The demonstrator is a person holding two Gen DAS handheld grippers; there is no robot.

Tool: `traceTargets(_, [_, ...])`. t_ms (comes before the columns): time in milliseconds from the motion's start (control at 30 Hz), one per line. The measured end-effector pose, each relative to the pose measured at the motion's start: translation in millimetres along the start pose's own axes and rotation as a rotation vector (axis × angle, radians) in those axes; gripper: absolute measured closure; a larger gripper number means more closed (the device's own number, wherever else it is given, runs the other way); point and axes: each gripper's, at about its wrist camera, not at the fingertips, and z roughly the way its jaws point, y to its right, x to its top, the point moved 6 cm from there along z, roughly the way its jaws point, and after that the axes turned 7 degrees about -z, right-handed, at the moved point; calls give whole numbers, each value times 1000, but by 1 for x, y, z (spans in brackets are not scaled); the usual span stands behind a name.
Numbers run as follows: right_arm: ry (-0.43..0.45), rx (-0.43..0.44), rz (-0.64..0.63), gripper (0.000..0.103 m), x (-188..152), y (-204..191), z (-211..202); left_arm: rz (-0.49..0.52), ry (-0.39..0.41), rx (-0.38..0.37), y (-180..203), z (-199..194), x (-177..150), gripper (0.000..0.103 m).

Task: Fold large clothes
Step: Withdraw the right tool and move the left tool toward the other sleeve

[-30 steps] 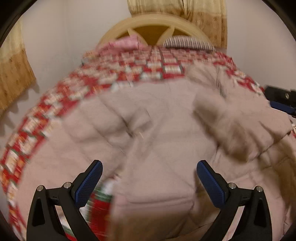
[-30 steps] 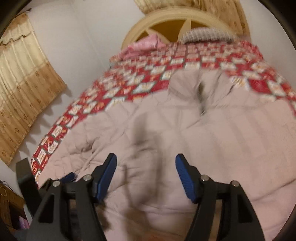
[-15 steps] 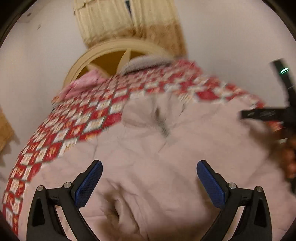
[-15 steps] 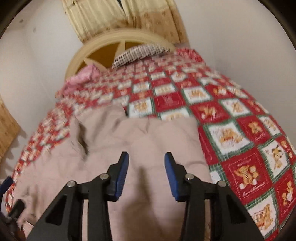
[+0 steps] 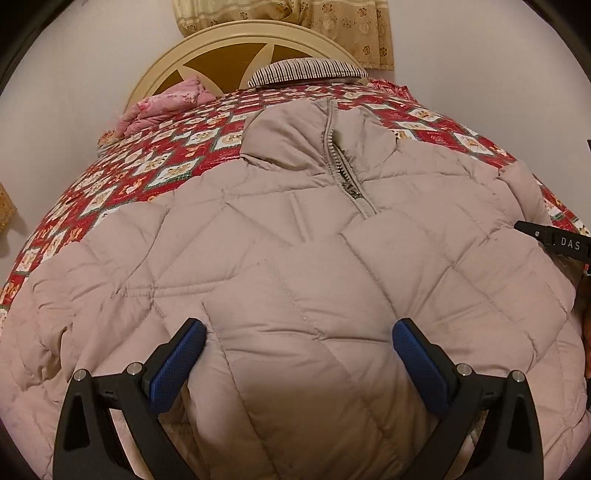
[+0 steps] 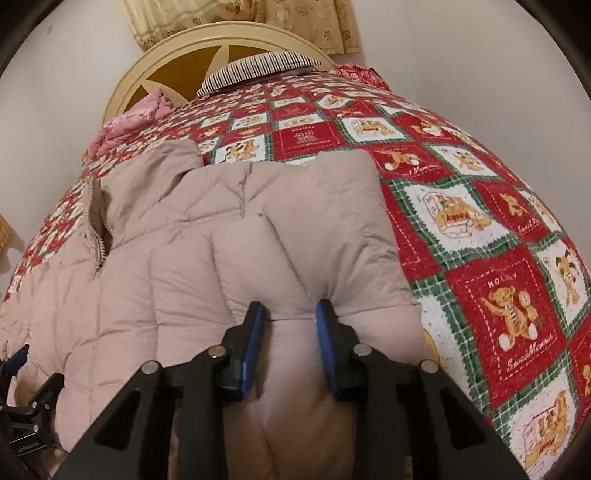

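Note:
A pale beige quilted puffer jacket lies front up on the bed, collar and zipper pointing at the headboard. My left gripper is open wide over the near hem, and a puff of the jacket bulges between its fingers without being pinched. My right gripper is at the jacket's right edge. Its jaws are closing, and the blue pads pinch a ridge of the padded fabric, with creases fanning out from it. Part of the right gripper's body shows at the right rim of the left wrist view.
A red, white and green patchwork quilt covers the bed. A striped pillow and a pink folded blanket lie by the cream round headboard. Beige curtains hang behind, and white walls flank the bed.
The right gripper's jaws have narrowed from wide apart to a pinch on the jacket's right edge. Both views swung and sank toward the jacket. The left gripper stays wide open.

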Motion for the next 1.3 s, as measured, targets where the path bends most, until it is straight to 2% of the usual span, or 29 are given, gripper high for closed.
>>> traceTargets(167, [-50, -82, -74, 72, 6, -7, 0, -3, -6, 4, 0, 3, -1, 1])
traceTargets(233, [-49, -114, -56, 69, 14, -9, -16, -3, -5, 7, 0, 3, -1, 1])
traceTargets(300, [13, -84, -7, 55, 22, -16, -39, -4, -3, 6, -1, 4, -1, 1])
traceTargets(333, [48, -70, -3, 52, 26, -26, -51, -5, -3, 5, -1, 4, -1, 1])
traceTargets(433, [75, -9, -50, 51, 24, -61, -64, -5, -3, 4, -1, 4, -1, 1])
traceTargets(567, [38, 32, -100, 53, 5, -94, -46, -6, -3, 3, -1, 4, -1, 1])
traceTargets(667, [-11, 31, -113, 53, -17, -100, -23, -6, -3, 4, -1, 4, -1, 1])
traceTargets(733, [1, 17, -124, 52, -24, -100, -18, -5, -3, 5, -1, 4, -1, 1])
traceTargets(1167, [-20, -70, -192, 49, -31, -109, -10, -1, -9, 11, -2, 5, 0, 1])
traceTargets(1300, [-16, -62, -181, 48, -32, -107, -9, -1, -22, -31, -6, -2, 0, 1])
